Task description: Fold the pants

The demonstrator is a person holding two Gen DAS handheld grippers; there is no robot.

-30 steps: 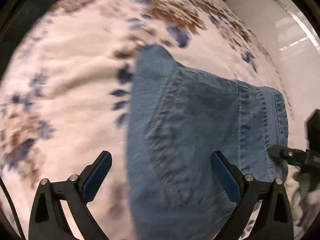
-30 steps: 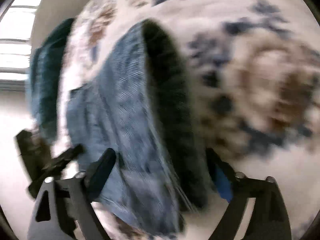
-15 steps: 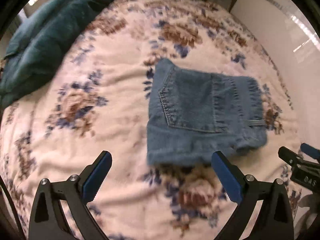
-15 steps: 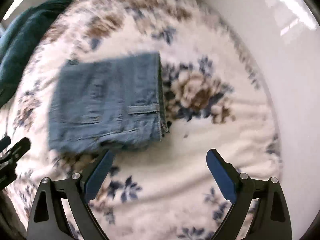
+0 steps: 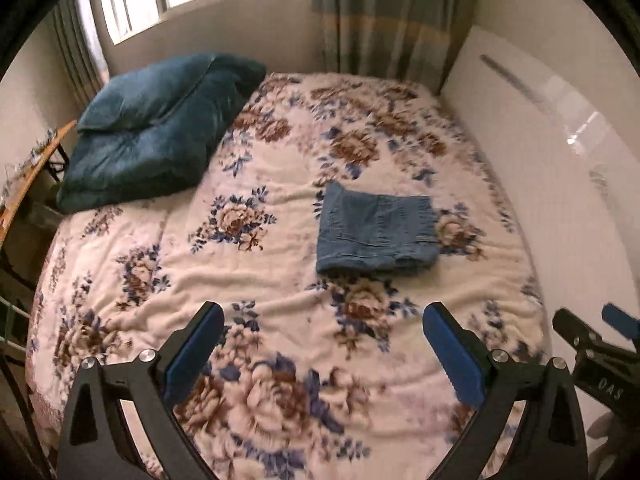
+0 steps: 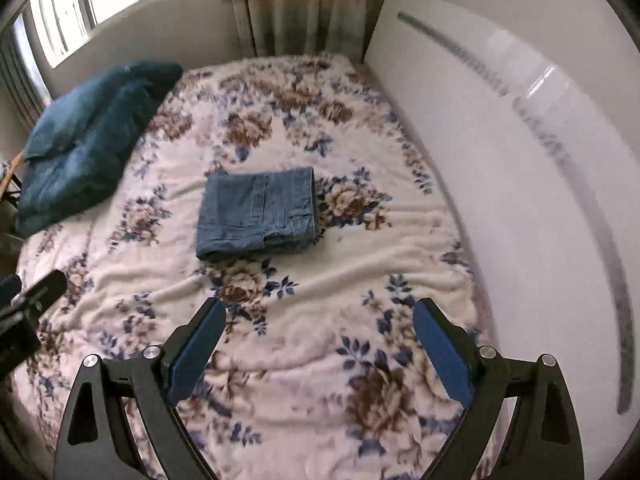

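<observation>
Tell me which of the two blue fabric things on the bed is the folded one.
The denim pants, a flat squared stack mid-bed near the white wall. The dark teal pillow is puffy and crumpled, by the window.

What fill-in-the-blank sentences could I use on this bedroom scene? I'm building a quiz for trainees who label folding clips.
1. The denim pants lie ____ into a compact rectangle on the floral blanket.
2. Both the left gripper and the right gripper have their jaws ____, holding nothing.
3. The pillow near the window is dark ____.
4. Neither gripper is ____ the pants.

Missing words: folded; open; blue; touching
</observation>
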